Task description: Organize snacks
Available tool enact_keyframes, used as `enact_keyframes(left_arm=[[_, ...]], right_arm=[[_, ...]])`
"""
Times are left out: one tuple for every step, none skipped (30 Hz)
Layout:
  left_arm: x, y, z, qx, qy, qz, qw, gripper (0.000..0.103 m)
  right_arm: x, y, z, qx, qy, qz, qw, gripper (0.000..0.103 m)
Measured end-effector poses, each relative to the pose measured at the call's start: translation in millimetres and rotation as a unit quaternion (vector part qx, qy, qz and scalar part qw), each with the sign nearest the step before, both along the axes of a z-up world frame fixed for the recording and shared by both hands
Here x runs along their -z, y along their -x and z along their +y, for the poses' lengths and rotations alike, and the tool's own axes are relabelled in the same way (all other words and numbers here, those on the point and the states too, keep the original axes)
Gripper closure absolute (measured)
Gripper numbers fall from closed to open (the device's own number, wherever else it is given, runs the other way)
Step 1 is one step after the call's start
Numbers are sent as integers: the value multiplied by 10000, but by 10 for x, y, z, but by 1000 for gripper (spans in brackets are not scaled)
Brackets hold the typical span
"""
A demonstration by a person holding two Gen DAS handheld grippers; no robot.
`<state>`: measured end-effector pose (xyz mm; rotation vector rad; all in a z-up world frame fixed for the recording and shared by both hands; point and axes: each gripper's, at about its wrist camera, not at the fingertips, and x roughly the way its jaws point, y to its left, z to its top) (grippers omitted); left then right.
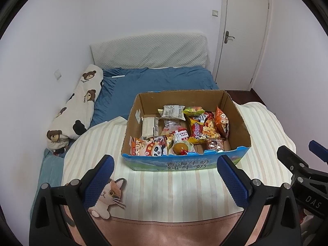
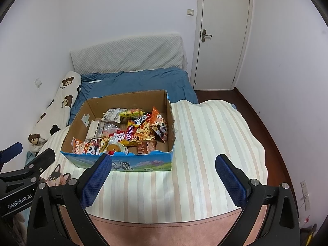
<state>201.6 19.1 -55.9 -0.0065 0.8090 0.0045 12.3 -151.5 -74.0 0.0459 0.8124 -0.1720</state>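
Observation:
An open cardboard box (image 1: 237, 121) with a blue printed front stands on a striped blanket on the bed; it also shows in the right wrist view (image 2: 170, 123). It holds several snack packets, among them a yellow noodle pack (image 1: 196, 131), an orange chip bag (image 1: 222, 121), a panda packet (image 1: 149, 148) and a white packet (image 1: 172, 111). My left gripper (image 1: 165, 165) is open and empty, just in front of the box. My right gripper (image 2: 163, 164) is open and empty, in front of the box's right corner.
The striped blanket (image 2: 215, 135) has a cat picture (image 1: 111, 194) at its near left. A bear-print pillow (image 1: 82, 102) lies along the left wall on the blue sheet (image 1: 164, 80). A white door (image 2: 221, 30) and dark floor (image 2: 266, 135) are to the right.

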Motion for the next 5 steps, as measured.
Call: enact_keyframes(left_arm=[[0, 2, 0, -10, -16, -10, 10000, 0], [6, 13, 4, -15, -18, -20, 10000, 0], [5, 15, 6, 1, 9, -23, 10000, 0], [6, 16, 8, 11, 29, -19, 10000, 0], [8, 17, 9, 1, 18, -16, 10000, 0]], right_arm=[[-1, 1, -1, 1, 1, -4, 10000, 0], [-2, -1, 0, -2, 1, -8, 10000, 0], [-1, -3, -2, -3, 4, -7, 10000, 0], [-1, -2, -3, 0, 1, -9, 10000, 0], [1, -6, -9, 1, 0, -10, 10000, 0]])
